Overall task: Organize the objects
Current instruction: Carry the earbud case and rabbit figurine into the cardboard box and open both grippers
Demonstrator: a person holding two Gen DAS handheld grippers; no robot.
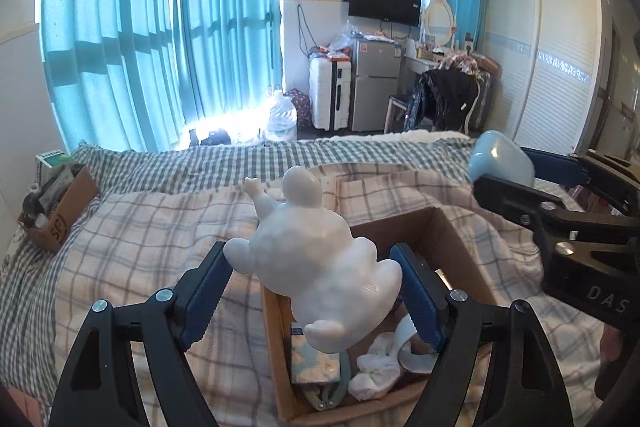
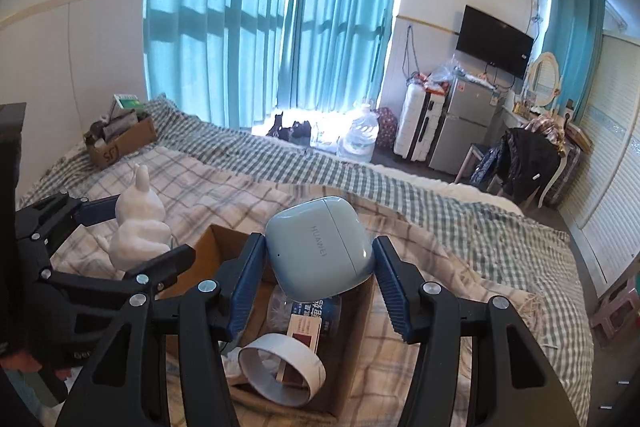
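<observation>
Left claw (image 1: 314, 291) grips a white figurine (image 1: 316, 259), jaws wide, above the box (image 1: 456, 227) on the bed (image 1: 132, 227). Right claw (image 2: 316, 267) pinches an earbud case (image 2: 320, 247) over the box. Risk: the smooth, rounded case or figurine slips from shallow pinches, falling onto the box's clutter.

White figurine (image 1: 316, 259): smooth, glossy plastic. Earbud case (image 2: 320, 247): pale blue satin plastic. Near box (image 1: 448, 227): matt brown cardboard. Bedcover (image 1: 140, 227): soft checked cloth. Gripper pads (image 1: 418, 297): ribbed blue rubber-like facing.
</observation>
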